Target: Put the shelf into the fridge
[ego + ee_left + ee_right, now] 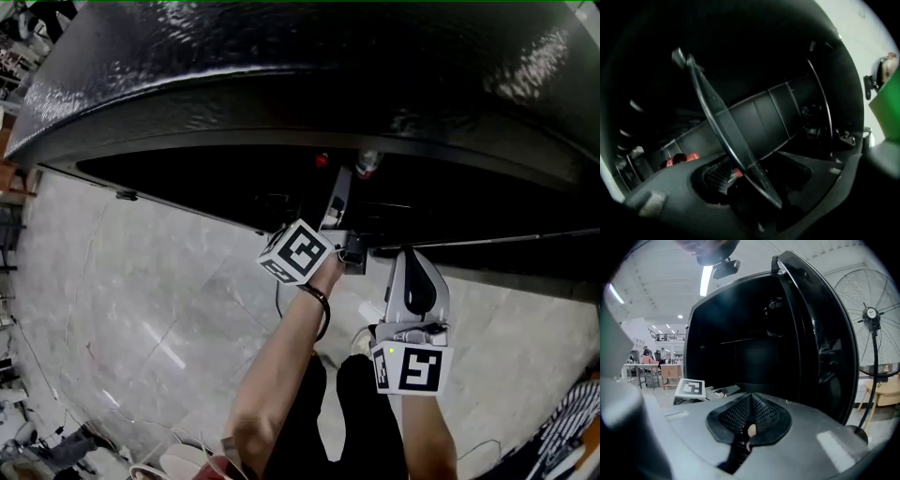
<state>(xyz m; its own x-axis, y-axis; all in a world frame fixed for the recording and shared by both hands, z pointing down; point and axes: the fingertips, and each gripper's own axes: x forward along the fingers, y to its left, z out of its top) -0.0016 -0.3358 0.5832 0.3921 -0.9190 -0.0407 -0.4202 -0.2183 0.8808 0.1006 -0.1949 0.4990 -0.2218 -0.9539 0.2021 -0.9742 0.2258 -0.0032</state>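
The black fridge [281,84] stands open below me, and its inside is dark. In the left gripper view the shelf [723,122], a thin glass pane with a dark rim, runs slantwise through the fridge's inside. Its near end lies between the jaws of my left gripper [757,180]. Those jaws stand apart, and a ribbed pad [717,176] sits clear of the pane. In the head view my left gripper [339,192] reaches into the opening. My right gripper [750,404] hangs outside the fridge, its pads pressed together on nothing; the head view shows this right gripper [408,255] by my knee.
The fridge door [820,333] stands open at the right. A pedestal fan [872,315] and a wooden stool [886,392] stand beyond it. Red-capped bottles [679,159] sit low inside the fridge. Grey floor [141,291] spreads to the left; tables [651,371] stand far back.
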